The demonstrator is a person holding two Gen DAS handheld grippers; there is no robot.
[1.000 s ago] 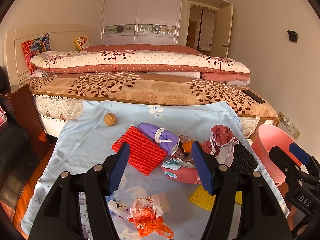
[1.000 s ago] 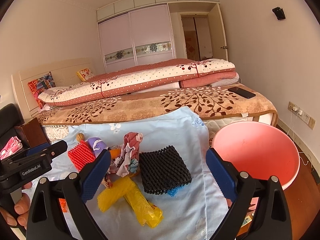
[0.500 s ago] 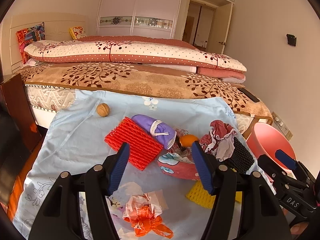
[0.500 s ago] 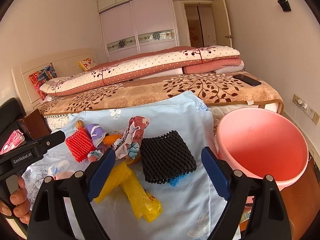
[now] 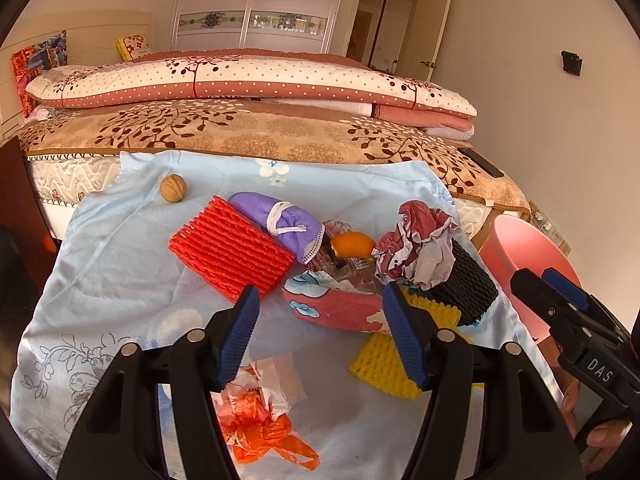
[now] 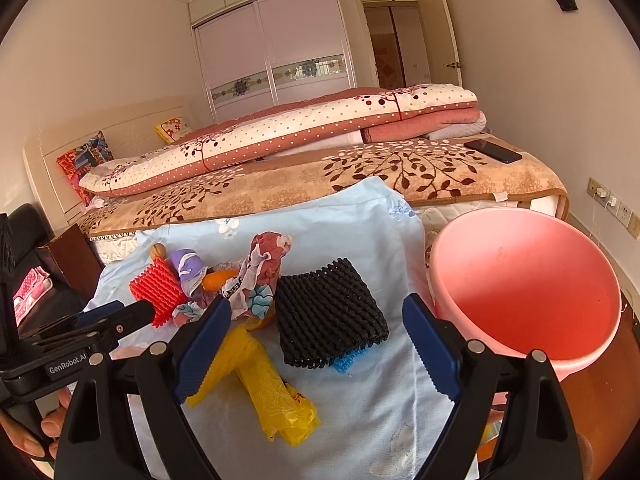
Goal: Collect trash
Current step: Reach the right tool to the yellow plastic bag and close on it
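My left gripper (image 5: 320,336) is spread wide and holds nothing; it hangs above the blue sheet (image 5: 120,264), with a pink flowered wrapper (image 5: 336,308) showing between its fingers. My right gripper (image 6: 316,348) is also spread wide and empty, with the black foam net (image 6: 328,312) lying in the gap between its fingers.

Positions relative to the black foam net, right wrist view:
- Pink bucket (image 6: 528,292): just to the right, past the edge of the sheet, mouth tilted toward me.
- Scrap of blue net (image 6: 348,360): sticking out from under its near edge.
- Yellow plastic bag (image 6: 276,392): near and to the left, crumpled flat on the sheet.
- Crumpled red-and-white paper (image 6: 264,260): touching its left side, standing up.
- Orange peel (image 6: 216,278), purple cloth pouch (image 6: 186,264), red foam net (image 6: 158,288), walnut (image 6: 158,250): further left, in that order outward.

Left wrist view adds:
- Yellow foam net (image 5: 384,356): in front of the black one, partly under it.
- Orange plastic bag (image 5: 260,432): crumpled on the sheet close under my left gripper, well apart from the black net.
- Clear crinkled plastic (image 5: 340,264): under the orange peel, behind the pink wrapper.

The bed (image 5: 256,136) runs behind the sheet; a black phone (image 6: 494,150) lies on its far right corner.
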